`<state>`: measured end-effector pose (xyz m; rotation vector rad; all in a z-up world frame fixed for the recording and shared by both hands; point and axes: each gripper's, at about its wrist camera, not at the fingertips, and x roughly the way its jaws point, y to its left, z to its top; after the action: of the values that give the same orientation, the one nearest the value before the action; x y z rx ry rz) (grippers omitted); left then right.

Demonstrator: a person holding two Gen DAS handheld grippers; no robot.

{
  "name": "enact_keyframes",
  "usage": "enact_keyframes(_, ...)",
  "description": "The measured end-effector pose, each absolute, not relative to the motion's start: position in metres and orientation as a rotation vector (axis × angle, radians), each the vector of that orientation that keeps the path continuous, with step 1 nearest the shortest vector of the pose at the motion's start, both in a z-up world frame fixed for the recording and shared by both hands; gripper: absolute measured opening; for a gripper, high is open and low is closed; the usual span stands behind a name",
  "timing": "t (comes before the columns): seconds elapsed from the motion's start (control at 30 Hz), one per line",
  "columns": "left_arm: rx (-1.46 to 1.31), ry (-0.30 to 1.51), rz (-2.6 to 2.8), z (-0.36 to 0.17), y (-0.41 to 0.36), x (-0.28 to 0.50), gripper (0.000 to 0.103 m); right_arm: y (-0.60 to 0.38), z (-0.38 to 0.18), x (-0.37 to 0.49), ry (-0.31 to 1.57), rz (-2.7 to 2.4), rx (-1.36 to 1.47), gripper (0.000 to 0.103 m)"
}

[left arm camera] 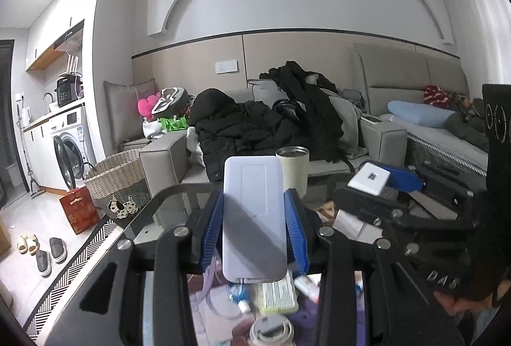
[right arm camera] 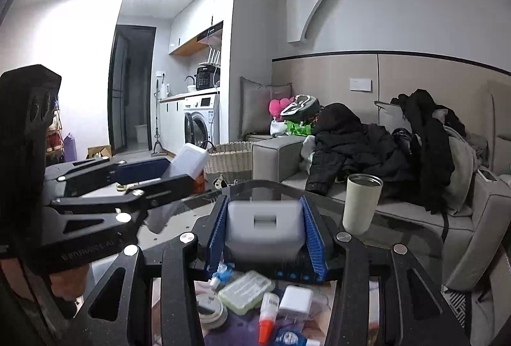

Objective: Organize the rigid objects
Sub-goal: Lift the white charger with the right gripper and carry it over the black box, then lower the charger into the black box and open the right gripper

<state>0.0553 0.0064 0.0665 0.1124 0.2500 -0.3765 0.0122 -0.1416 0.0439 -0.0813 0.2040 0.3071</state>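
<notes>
The left gripper (left arm camera: pixel 254 218) is pinching a flat white power bank (left arm camera: pixel 253 215) between its blue pads, holding it raised above the glass table (left arm camera: pixel 172 196) with its long side running forward. The right gripper (right arm camera: pixel 265 234) is squeezing a small white box (right arm camera: pixel 264 229), blurred in its own view but showing as a white block with a dark mark from the left wrist (left arm camera: pixel 369 178). Both grippers are hanging side by side over the table, the right one just to the right of the left. A pale cup (right arm camera: pixel 362 203) is standing upright on the glass ahead of them, near the far edge, beside the line of both sets of fingers. Under the grippers a clutter of small things is lying: a green case (right arm camera: pixel 246 290), a white charger (right arm camera: pixel 295 301), a little bottle with an orange tip (right arm camera: pixel 267 314) and a round lid (left arm camera: pixel 271 330). Beyond the table a sofa (right arm camera: pixel 351 186) is carrying a heap of dark coats (left arm camera: pixel 255 125), and a woven basket (left arm camera: pixel 116 180) is sitting on the floor beside it, near a washing machine (left arm camera: pixel 68 151).
</notes>
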Motion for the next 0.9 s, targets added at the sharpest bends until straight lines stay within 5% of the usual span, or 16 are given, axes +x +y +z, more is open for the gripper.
enact_keyframes(0.47,0.024,0.273,-0.280,0.062,-0.007,0.152,0.038,-0.149,0.048,0.137,0.272,0.231,-0.001,0.045)
enact_keyframes(0.9,0.072,0.563,-0.313,0.006,-0.031,0.206,0.038,-0.171,-0.009,0.213,0.508,0.224,0.063,0.045)
